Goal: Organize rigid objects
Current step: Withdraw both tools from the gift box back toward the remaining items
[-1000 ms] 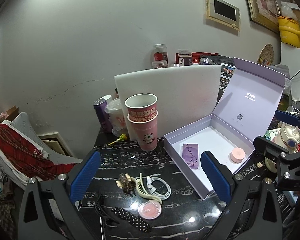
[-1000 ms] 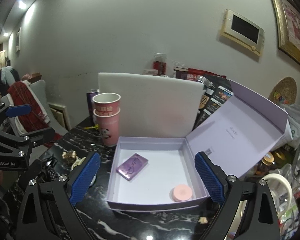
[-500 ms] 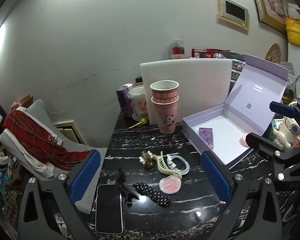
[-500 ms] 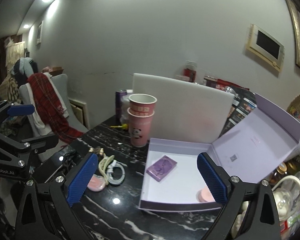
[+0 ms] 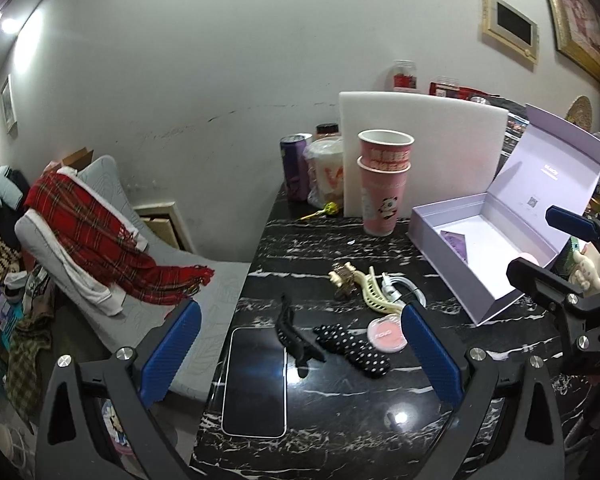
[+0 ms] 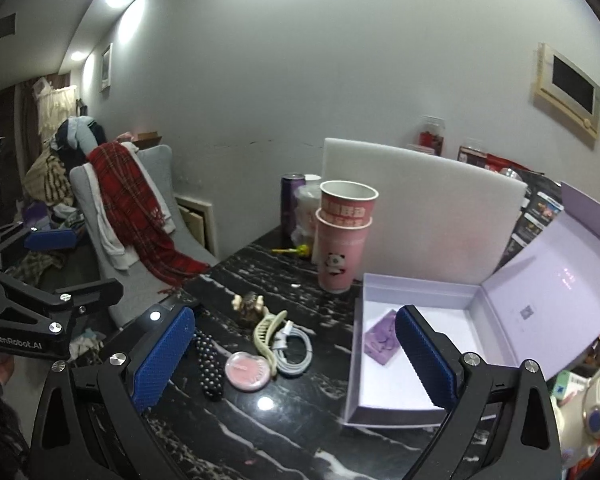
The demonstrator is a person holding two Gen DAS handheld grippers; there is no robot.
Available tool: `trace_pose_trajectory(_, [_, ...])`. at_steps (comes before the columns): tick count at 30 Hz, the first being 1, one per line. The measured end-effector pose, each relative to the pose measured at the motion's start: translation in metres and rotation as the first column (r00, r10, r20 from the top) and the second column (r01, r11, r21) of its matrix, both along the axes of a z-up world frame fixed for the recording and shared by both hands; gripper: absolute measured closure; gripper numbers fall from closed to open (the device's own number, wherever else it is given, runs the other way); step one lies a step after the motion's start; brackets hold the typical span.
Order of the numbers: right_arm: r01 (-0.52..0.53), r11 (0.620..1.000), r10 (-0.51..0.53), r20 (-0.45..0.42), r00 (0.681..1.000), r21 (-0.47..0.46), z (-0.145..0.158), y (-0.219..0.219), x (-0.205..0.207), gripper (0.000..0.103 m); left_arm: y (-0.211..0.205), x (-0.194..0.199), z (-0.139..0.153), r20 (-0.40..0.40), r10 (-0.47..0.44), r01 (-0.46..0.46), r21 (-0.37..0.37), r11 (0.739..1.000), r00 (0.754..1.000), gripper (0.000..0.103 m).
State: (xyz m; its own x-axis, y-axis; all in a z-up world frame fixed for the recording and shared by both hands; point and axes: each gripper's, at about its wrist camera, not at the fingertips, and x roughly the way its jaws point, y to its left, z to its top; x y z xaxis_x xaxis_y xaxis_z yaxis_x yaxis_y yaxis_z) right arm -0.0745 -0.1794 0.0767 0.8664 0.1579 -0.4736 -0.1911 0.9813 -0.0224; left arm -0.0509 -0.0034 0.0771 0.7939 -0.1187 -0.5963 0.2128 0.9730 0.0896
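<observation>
Both grippers, left gripper and right gripper, fingers spread wide, empty. Phone lies flat at counter near-left edge. Mid-counter: black clip, dotted barrette, pink compact, cream claw clip, white cable. Open lilac box toward right edge holds a purple card. "GenRobot.AI" on left gripper body. Both cameras have pulled back since earlier; the phone is newly in view.
</observation>
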Motion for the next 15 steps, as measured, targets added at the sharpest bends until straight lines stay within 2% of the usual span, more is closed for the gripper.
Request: trace_pose_trajectory(15, [-0.061,0.998,0.062,-0.084,0.995,0.017,-0.033,0.03,0.036,0.003,0.028,0.032,-0.042,-0.122,0.011,-0.017,-0.049,0.999,0.993,0.001])
